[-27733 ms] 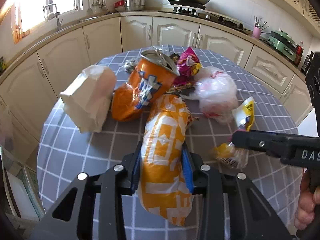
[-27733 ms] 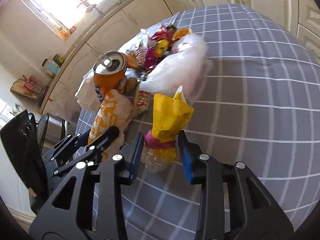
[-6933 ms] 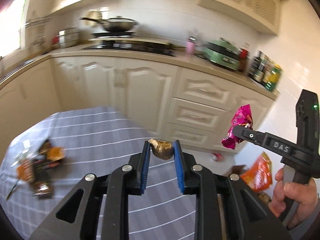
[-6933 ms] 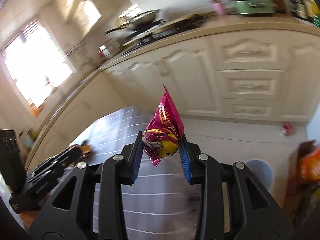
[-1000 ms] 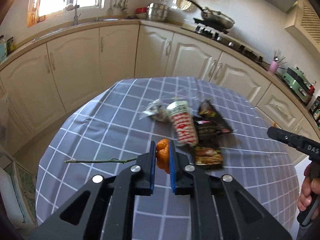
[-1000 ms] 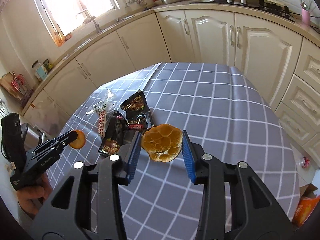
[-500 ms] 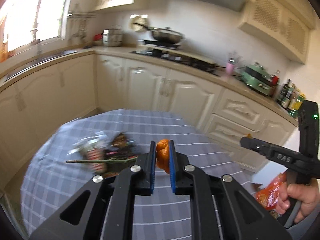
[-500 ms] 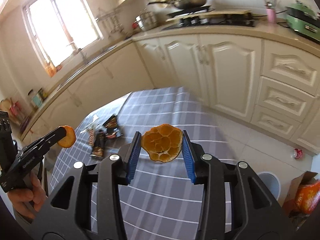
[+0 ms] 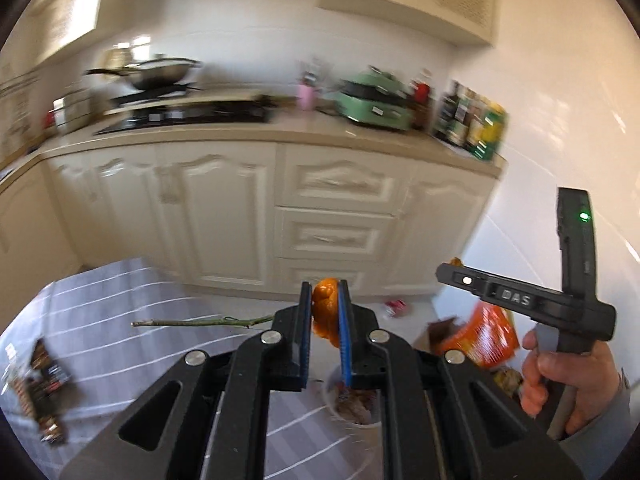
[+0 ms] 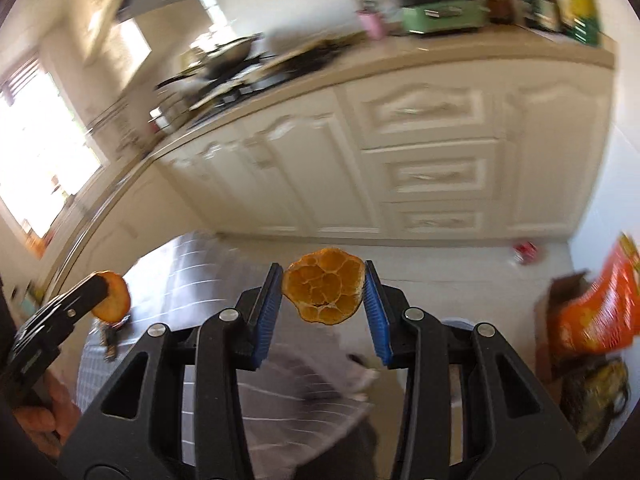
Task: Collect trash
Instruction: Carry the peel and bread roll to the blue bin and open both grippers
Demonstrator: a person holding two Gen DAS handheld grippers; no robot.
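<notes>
My left gripper is shut on a small orange peel piece; a thin green stem sticks out to its left. My right gripper is shut on a wide, flat orange peel, held in the air past the table's edge. The left gripper also shows in the right wrist view, low at the left, with its peel. A white trash bin with rubbish inside stands on the floor, just below the left gripper. Several snack wrappers lie on the grey checked table.
An orange snack bag and a cardboard box sit on the floor at the right, by the white wall. A red scrap lies on the floor near the cream cabinets. The counter holds a wok and bottles.
Both grippers have swung right, away from the table and toward the floor bin, each still holding its peel. The wrappers have slid to the left edge of view.
</notes>
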